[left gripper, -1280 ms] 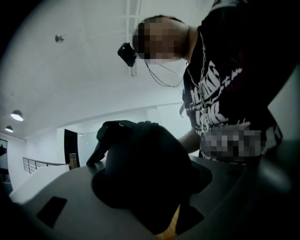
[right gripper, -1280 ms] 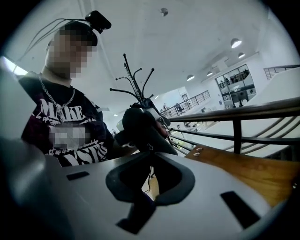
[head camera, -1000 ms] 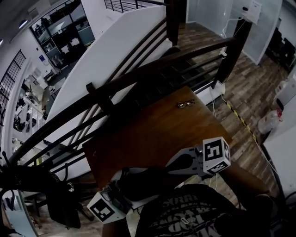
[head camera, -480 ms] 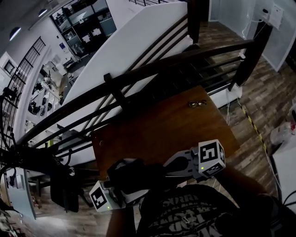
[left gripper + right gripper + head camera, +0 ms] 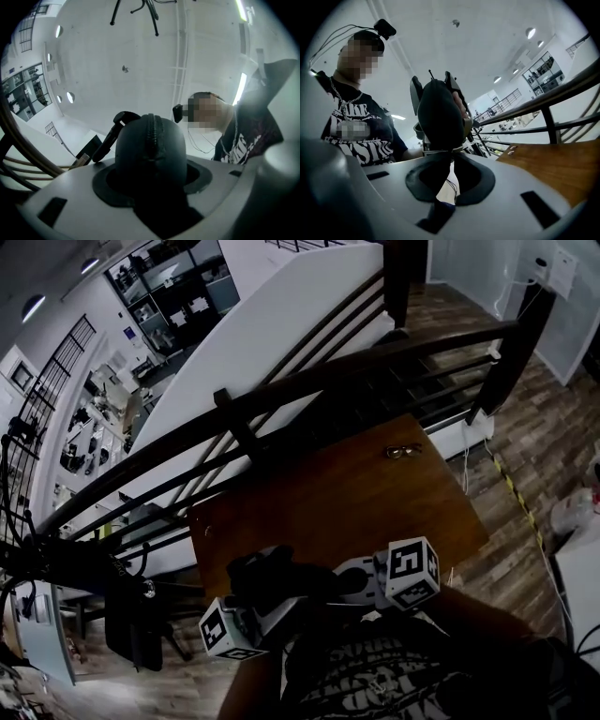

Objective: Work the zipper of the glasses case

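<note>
Dark fabric glasses case (image 5: 150,150) is off the counter (image 5: 328,493), held in the air close to the person's chest, above the counter's near edge. Left tongs (image 5: 151,183) are clamped across the case's body, one pad on each flank. The rounded end sticks out past the tips, toward the ceiling. Zipper (image 5: 152,131) runs up over that end along the centre line. Teeth there look meshed, no gap showing.

Right tongs (image 5: 452,157) are pressed together, tips right at the edge of the case nearest them. A pull tab could sit there, but it is too small and dark to make out. Cannot say whether it is pinched.

Brown wood counter carries a pair of glasses (image 5: 403,451) near its far edge, well apart from the case. Dark railing (image 5: 309,381) lies beyond.

Progress, as a judgement: grip and set-up are done, with the case steadied by one hand and the other hand at the seam. The zipper run itself appears not yet made, at least on the end in view. The rest of the seam is hidden. Left to do: draw the slider round the case while the left tongs hold firm.
</note>
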`<act>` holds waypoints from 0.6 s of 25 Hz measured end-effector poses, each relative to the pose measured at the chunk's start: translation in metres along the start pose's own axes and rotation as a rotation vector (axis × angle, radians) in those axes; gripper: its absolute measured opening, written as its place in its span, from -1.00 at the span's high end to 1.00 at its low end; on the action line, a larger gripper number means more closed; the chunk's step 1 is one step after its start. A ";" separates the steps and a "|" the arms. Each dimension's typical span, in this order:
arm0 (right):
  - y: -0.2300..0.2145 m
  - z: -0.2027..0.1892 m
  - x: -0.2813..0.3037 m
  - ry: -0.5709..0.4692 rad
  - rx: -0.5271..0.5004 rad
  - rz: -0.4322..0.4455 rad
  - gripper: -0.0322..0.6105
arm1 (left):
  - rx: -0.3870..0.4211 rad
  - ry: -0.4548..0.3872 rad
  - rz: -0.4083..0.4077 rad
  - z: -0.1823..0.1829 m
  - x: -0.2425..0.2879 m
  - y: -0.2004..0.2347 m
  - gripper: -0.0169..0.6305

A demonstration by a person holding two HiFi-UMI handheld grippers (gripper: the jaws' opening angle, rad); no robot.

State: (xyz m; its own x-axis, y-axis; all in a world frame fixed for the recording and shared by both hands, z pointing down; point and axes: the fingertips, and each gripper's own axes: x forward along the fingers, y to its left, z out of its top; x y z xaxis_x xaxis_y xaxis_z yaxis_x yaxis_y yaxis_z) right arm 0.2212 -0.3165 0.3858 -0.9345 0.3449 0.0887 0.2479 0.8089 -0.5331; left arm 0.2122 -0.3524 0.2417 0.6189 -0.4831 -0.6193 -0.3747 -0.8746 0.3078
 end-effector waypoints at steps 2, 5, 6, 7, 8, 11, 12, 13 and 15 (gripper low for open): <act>-0.021 -0.013 -0.004 0.006 0.034 -0.093 0.84 | -0.028 0.030 0.071 -0.005 -0.010 0.025 0.15; -0.066 -0.054 -0.024 0.058 0.124 -0.329 0.84 | -0.150 0.130 0.226 -0.032 -0.037 0.081 0.15; -0.077 -0.068 -0.032 0.069 0.158 -0.398 0.84 | -0.208 0.186 0.288 -0.050 -0.049 0.102 0.15; -0.085 -0.080 -0.038 0.070 0.191 -0.448 0.84 | -0.265 0.258 0.351 -0.073 -0.063 0.122 0.15; -0.089 -0.089 -0.043 0.062 0.222 -0.482 0.84 | -0.312 0.345 0.413 -0.099 -0.079 0.140 0.15; -0.096 -0.102 -0.046 0.039 0.280 -0.534 0.84 | -0.403 0.663 0.568 -0.184 -0.134 0.178 0.15; -0.097 -0.105 -0.044 0.040 0.288 -0.544 0.84 | -0.406 0.786 0.601 -0.210 -0.152 0.185 0.15; -0.097 -0.108 -0.041 0.046 0.293 -0.551 0.84 | -0.392 0.919 0.620 -0.236 -0.170 0.189 0.15; -0.098 -0.114 -0.034 0.064 0.300 -0.559 0.84 | -0.312 1.189 0.595 -0.277 -0.203 0.191 0.15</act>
State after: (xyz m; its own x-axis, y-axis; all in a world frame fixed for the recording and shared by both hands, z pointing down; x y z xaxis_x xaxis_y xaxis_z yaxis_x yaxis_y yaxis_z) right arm 0.2573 -0.3534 0.5307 -0.8825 -0.0554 0.4671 -0.3639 0.7098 -0.6032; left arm 0.2065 -0.4328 0.6258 0.6944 -0.3920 0.6035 -0.7187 -0.4202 0.5540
